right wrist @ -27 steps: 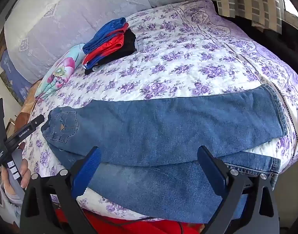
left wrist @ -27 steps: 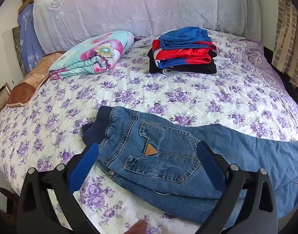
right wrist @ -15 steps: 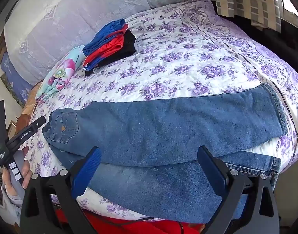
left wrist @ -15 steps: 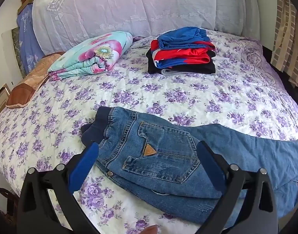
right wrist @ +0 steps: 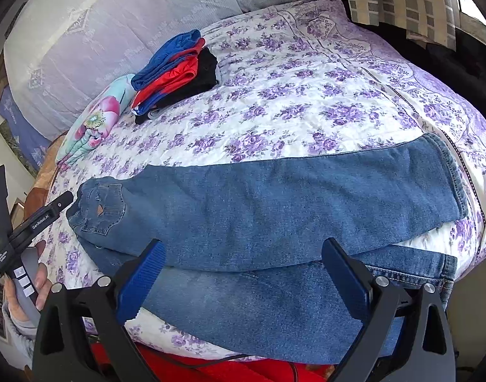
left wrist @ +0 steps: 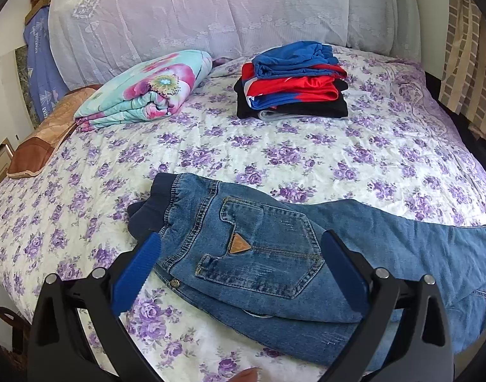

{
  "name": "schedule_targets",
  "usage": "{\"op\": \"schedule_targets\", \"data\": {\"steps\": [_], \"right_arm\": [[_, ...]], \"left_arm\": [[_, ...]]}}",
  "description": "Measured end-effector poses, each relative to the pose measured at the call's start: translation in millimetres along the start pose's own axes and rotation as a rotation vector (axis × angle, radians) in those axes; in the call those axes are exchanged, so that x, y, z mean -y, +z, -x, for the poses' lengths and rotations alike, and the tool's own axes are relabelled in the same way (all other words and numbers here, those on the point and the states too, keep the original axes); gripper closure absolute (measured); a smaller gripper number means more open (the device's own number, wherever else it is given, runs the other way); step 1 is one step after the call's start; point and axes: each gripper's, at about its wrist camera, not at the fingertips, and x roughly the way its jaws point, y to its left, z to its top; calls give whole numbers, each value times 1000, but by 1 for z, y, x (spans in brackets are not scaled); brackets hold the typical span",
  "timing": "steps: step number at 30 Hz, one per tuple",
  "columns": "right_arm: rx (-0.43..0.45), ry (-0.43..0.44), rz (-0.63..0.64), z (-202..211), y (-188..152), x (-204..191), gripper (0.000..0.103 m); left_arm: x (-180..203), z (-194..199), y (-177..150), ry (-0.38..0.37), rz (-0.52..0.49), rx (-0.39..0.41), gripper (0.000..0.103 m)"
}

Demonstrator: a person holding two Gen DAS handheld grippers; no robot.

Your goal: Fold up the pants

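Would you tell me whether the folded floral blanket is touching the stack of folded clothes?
Apart. The left wrist view shows a strip of bare bedspread between the floral blanket and the stack of folded clothes.

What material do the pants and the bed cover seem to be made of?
Pants: blue denim, matte, with visible stitching, a sewn back pocket and a dark ribbed waistband, likely knit. Bed cover: probably quilted cotton, soft and slightly puckered, printed with purple flowers.
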Motion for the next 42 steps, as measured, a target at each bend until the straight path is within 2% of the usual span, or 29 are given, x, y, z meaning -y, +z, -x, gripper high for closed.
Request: {"op": "schedule_targets", "data": {"steps": [14,42], "right_arm": [[8,-9,10,2,0,-1,4],[44,-34,37,7,-3,-4,4]], "left_arm": [[-10,0,3,6,14,5,5],[-6,1,0,14,-5,5,5]]}}
